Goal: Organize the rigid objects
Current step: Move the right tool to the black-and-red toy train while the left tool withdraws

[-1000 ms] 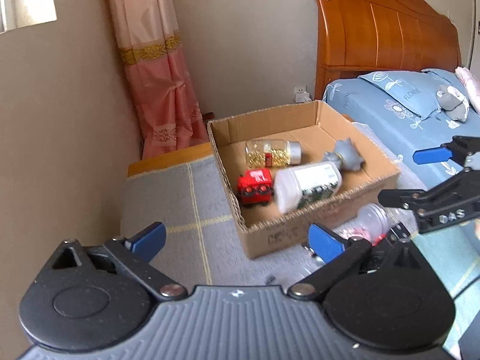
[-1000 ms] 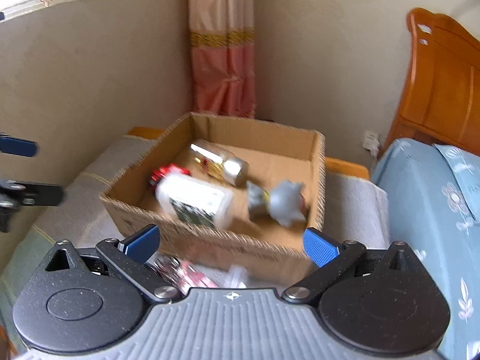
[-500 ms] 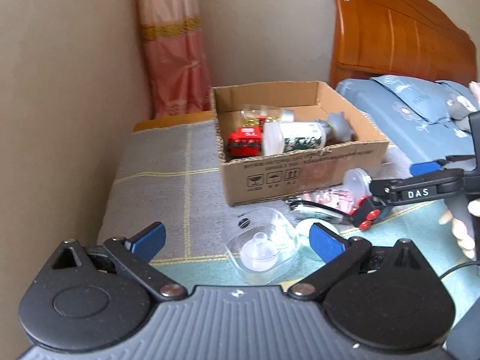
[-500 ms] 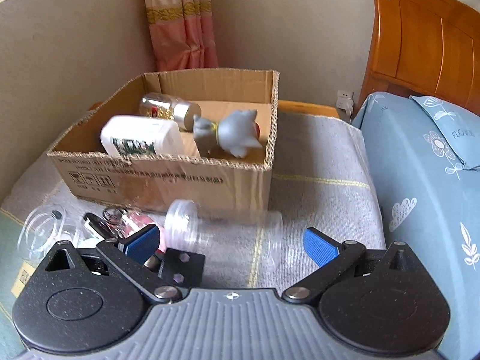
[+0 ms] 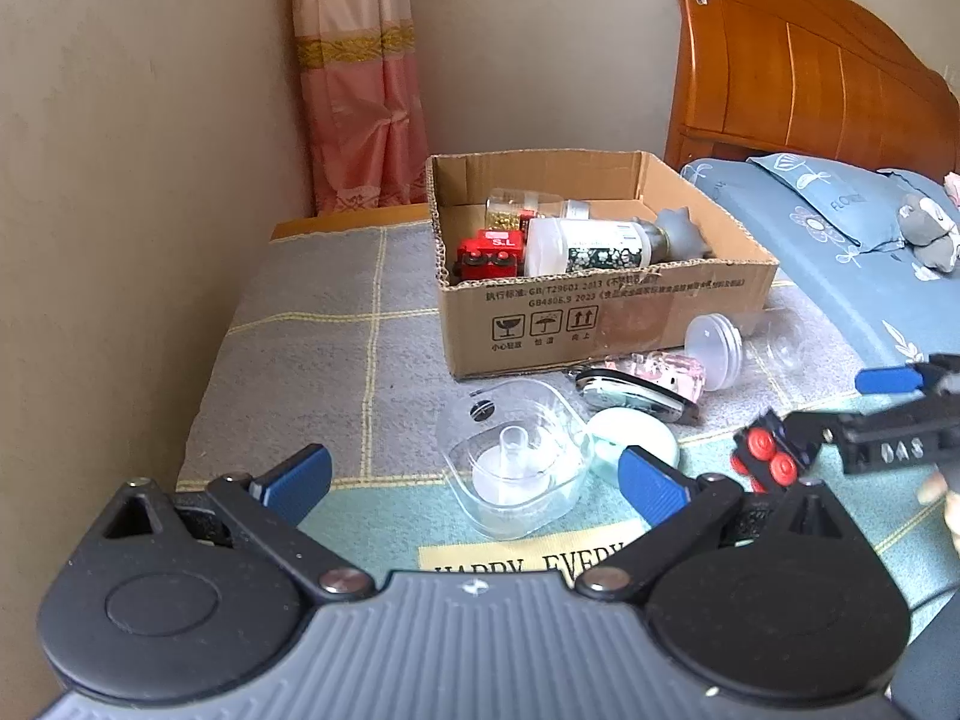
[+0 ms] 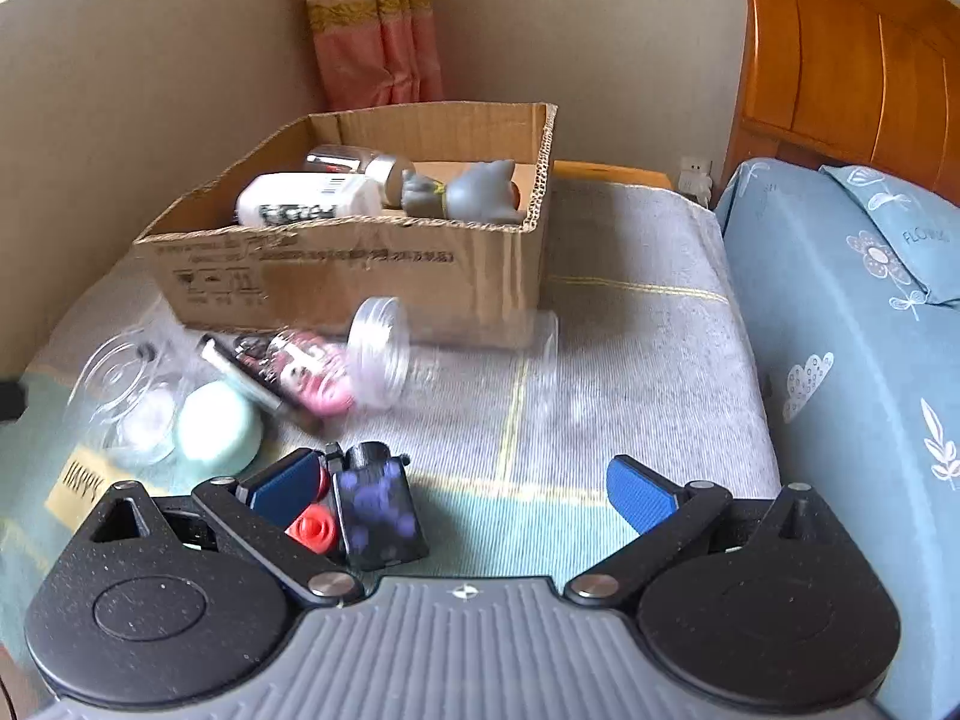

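A cardboard box (image 5: 600, 312) (image 6: 360, 276) holds a red toy train (image 5: 489, 255), a white bottle (image 5: 585, 246), a glitter jar (image 5: 528, 207) and a grey figurine (image 6: 468, 195). In front of it lie a clear lidded jar (image 6: 420, 348), a pink item (image 5: 666, 369), a mint round case (image 5: 636, 435) and a clear dish (image 5: 516, 456). A black toy with red wheels (image 6: 366, 510) (image 5: 768, 450) lies beside my right gripper's left finger. My right gripper (image 6: 462, 483) is open. My left gripper (image 5: 474, 477) is open and empty, low over the clear dish.
A grey checked blanket (image 5: 312, 336) covers the bench, with a teal mat (image 5: 372, 516) at its front. A beige wall (image 5: 120, 180) stands close on the left. A blue bed (image 6: 852, 312) with a wooden headboard (image 5: 798, 78) is on the right.
Both grippers have drawn back and down from the box toward the front of the bench. The black toy with red wheels now lies by my right gripper's left finger.
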A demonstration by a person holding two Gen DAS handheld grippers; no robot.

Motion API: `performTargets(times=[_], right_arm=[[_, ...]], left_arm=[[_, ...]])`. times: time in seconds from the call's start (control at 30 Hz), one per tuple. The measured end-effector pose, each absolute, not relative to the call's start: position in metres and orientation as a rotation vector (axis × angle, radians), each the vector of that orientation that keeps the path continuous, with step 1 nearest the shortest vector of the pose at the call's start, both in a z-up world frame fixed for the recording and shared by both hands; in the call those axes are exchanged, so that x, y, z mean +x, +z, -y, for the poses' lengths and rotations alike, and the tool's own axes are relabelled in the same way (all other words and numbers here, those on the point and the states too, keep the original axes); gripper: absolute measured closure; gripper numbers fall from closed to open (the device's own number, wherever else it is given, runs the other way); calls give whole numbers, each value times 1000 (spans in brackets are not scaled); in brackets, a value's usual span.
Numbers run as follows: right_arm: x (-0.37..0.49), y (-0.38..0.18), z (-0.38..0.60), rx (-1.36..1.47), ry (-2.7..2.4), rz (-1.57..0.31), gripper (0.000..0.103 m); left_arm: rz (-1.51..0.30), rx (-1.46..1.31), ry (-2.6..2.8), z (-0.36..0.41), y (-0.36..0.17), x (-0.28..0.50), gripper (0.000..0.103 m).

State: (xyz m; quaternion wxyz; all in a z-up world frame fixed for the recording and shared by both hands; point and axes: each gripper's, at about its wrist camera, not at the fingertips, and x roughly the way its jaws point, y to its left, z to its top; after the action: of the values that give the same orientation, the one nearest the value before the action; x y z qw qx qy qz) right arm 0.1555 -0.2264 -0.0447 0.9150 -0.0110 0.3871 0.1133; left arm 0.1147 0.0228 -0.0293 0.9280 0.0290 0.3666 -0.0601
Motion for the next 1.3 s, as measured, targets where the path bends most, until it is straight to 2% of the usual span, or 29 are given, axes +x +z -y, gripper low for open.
performTargets(times=[0.37,1.07,1.3], right_arm=[[148,-80,181,-149,306,-847,0],[146,-85,193,-166,343,-790,0],[146,-84,193,-166,343,-789,0]], left_arm=[[-764,61,-152,-18,-35,112,2],[-851,-29,-126,-7,-85,179,2],[-867,-25,-90,-26,-92,167,1]])
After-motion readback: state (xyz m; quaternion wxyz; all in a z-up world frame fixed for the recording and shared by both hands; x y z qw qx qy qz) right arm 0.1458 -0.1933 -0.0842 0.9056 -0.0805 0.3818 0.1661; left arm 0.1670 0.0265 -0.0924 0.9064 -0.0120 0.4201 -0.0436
